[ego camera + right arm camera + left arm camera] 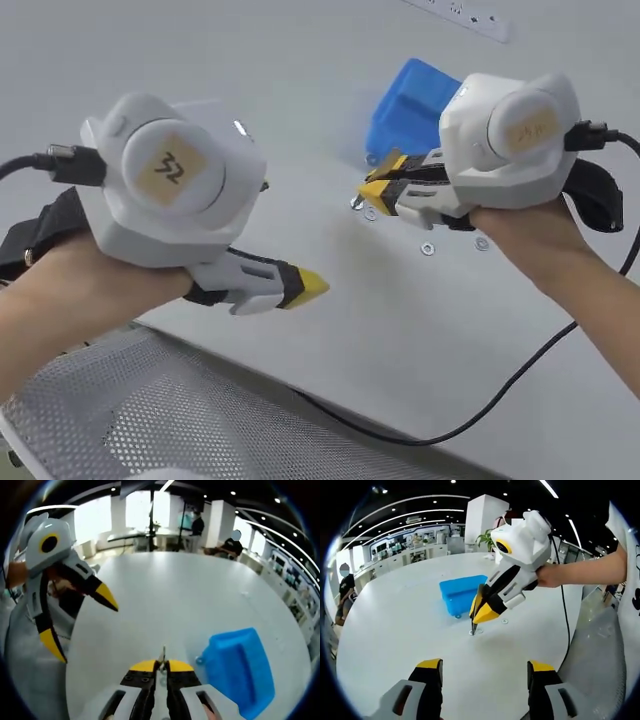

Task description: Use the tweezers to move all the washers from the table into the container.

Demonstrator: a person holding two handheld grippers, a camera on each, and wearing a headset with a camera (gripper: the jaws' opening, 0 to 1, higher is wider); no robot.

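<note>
My right gripper [378, 182] is shut on a pair of thin metal tweezers [358, 201], whose tips point down to the white table just in front of the blue container [415, 110]. In the left gripper view the tweezers [472, 626] meet a small washer [472, 632] on the table; whether they pinch it I cannot tell. Two more washers [428, 248] [482, 243] lie under the right hand. The right gripper view has the tweezers [162, 655] sticking out between the shut jaws, with the container [240, 670] to the right. My left gripper [485, 667] is open and holds nothing, hovering near the table's front edge.
The white table [380, 320] has open room between the two grippers. A black cable [480, 405] runs off its front edge. A grey mesh surface [150, 410] lies below the table in front. People stand far off in the background [197, 525].
</note>
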